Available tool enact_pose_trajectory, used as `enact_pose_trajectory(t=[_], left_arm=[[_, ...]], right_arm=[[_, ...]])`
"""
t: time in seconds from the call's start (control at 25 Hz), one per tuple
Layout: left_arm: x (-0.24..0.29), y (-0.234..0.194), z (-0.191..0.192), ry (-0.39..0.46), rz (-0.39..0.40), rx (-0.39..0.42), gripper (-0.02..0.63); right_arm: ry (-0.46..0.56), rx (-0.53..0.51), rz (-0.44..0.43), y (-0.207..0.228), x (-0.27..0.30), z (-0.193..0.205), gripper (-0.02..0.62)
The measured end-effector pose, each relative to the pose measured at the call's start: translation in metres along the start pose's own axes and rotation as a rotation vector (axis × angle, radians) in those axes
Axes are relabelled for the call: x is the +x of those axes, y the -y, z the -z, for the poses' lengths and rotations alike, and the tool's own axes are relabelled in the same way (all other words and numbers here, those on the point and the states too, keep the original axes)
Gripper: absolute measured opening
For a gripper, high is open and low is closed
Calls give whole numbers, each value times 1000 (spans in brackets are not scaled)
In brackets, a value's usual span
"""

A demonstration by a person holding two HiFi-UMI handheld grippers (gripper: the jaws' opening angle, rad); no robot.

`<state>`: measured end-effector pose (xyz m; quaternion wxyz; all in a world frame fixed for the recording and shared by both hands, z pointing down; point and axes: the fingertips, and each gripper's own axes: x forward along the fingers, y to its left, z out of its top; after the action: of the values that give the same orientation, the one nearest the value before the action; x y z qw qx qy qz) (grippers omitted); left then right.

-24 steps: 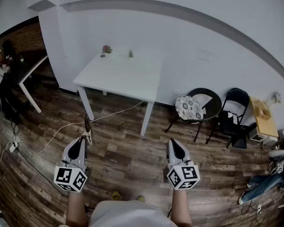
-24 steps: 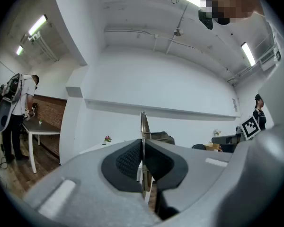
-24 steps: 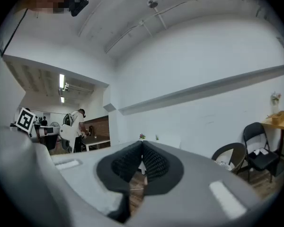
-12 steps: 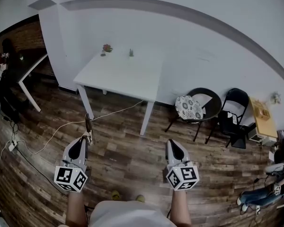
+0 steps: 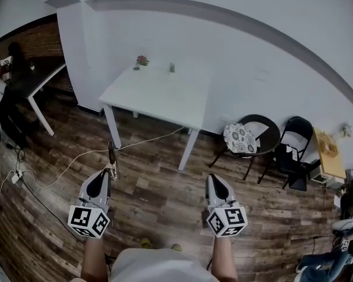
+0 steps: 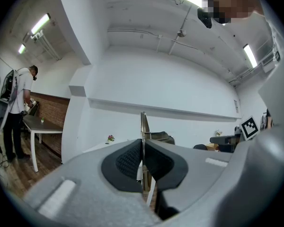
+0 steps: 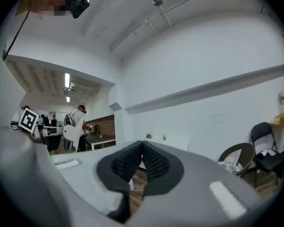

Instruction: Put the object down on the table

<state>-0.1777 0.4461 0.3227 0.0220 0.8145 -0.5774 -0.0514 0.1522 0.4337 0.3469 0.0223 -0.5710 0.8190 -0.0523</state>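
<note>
Table [image 5: 159, 93] rightward; object [image 5: 111, 154] in left gripper [image 5: 109, 170]

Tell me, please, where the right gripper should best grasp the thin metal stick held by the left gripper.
Probably the free length of the thin metal stick, ahead of the left gripper, whose shut jaws cover its near end. Bring the right gripper in from the right.

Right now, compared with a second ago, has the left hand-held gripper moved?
Yes, slightly: against the white table, the left hand-held gripper, shut on a thin metal object, has drifted a little to the left.
</note>
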Motion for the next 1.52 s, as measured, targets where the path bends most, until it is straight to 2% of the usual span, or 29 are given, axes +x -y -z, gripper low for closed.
enact_pose_trajectory(t=[0.32,0.52,0.8,1.04,1.52], left_arm=[[-3,-30,5,-17,45,-4,9],[3,-44,15,-33,49,-27,9],[25,-44,29,-61,76,-27,9],[56,-52,32,-75,67,-13,9],[155,-75,41,-109,44,-3,9]], right_arm=[[-10,10,20,-34,13,14,2],[-38,16,35,-39,20,22,2],[-30,25,63,-26,35,23,2],[-38,48,54,-8,68,31,2],[-48,74,48,43,164,30,2]])
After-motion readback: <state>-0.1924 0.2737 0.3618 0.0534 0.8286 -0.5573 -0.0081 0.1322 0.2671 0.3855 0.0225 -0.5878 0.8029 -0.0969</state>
